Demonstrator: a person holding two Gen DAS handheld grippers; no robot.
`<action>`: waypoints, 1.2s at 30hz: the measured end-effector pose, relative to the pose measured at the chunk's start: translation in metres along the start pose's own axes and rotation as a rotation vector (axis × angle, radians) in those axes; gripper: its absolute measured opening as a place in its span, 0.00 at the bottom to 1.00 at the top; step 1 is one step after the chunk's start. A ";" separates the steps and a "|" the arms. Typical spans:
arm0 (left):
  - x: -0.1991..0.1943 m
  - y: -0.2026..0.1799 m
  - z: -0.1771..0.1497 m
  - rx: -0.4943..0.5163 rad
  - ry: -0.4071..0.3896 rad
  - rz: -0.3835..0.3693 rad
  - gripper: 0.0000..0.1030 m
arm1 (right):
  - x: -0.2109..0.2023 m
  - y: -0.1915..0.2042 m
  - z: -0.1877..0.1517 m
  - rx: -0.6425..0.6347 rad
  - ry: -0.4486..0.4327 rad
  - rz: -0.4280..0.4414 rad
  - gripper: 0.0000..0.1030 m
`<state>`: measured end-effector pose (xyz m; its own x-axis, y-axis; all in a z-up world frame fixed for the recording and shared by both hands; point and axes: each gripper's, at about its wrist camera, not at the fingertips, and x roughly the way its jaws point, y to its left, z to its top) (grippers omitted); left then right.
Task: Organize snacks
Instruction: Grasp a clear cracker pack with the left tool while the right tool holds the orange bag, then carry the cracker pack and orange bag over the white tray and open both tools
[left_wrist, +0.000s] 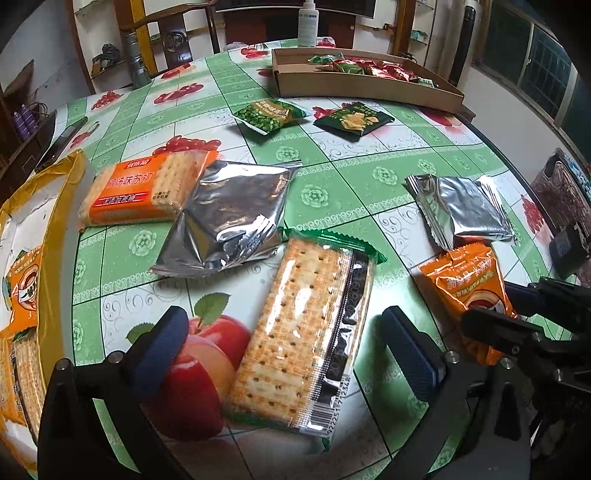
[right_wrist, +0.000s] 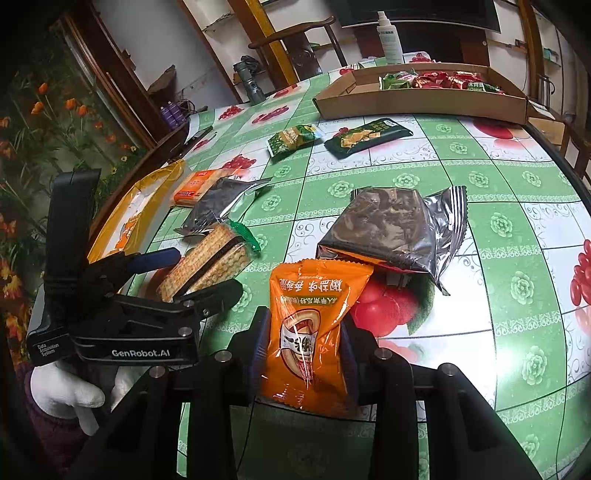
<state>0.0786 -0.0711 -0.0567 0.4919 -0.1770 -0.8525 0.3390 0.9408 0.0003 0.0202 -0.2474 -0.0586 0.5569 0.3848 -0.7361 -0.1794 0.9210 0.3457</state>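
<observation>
My left gripper (left_wrist: 284, 343) is open, its jaws on either side of a clear cracker pack with green ends (left_wrist: 306, 332) lying on the table; the pack also shows in the right wrist view (right_wrist: 210, 262). My right gripper (right_wrist: 304, 332) is shut on an orange snack bag (right_wrist: 314, 328), also seen at the right in the left wrist view (left_wrist: 469, 291). An orange cracker pack (left_wrist: 147, 188), two silver foil packs (left_wrist: 229, 218) (left_wrist: 461, 206) and two green packs (left_wrist: 273, 114) (left_wrist: 354, 118) lie on the table.
A cardboard tray (left_wrist: 362, 88) with several red and green snacks stands at the far side. A yellow bag (left_wrist: 33, 236) holding snacks lies at the left edge. A spray bottle (left_wrist: 308, 22) stands behind the tray. The tablecloth (left_wrist: 369, 173) is green-checked.
</observation>
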 end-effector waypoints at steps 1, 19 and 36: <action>0.000 0.000 0.000 -0.001 -0.001 0.001 1.00 | 0.000 0.000 0.000 -0.001 0.000 -0.001 0.36; -0.018 0.012 -0.007 -0.079 -0.062 -0.057 0.51 | -0.004 0.003 -0.007 -0.014 -0.003 -0.010 0.33; -0.081 0.067 -0.036 -0.276 -0.214 -0.173 0.43 | -0.020 0.032 -0.003 -0.029 -0.024 0.100 0.33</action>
<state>0.0327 0.0164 -0.0060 0.6120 -0.3691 -0.6994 0.2179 0.9289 -0.2995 0.0010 -0.2254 -0.0350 0.5538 0.4740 -0.6846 -0.2587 0.8794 0.3996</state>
